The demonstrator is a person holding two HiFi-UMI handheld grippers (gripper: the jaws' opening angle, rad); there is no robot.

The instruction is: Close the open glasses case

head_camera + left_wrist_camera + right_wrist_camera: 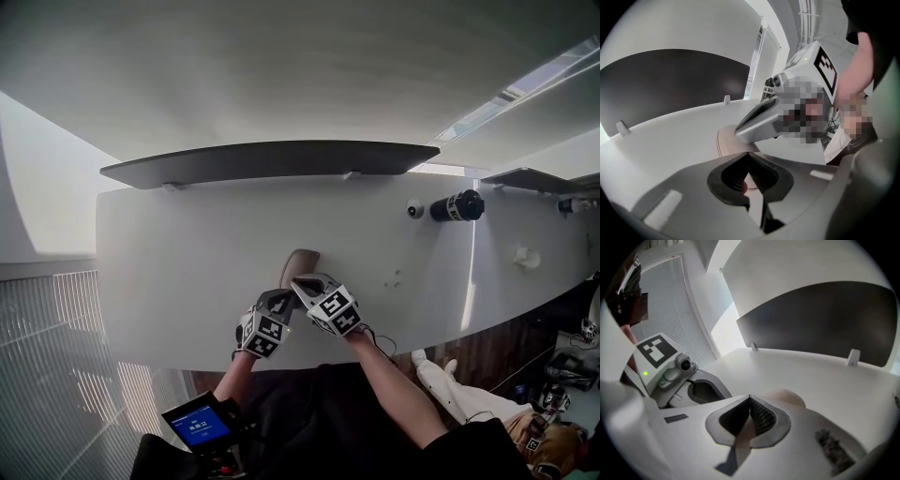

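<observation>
Left gripper (748,153) and right gripper (750,397), the 2 jaws of each pressed together on nothing, tips over the tan glasses case (300,264) on the white table (187,262).

glasses case (299,264) on table (187,244), near edge | left gripper (282,301), right gripper (304,282) at its near end | cylinder (457,205) far right

White curved surface (187,244) w/ dark panel (262,161) at far edge beyond right gripper (300,280); window blinds (56,375) to its left.
</observation>
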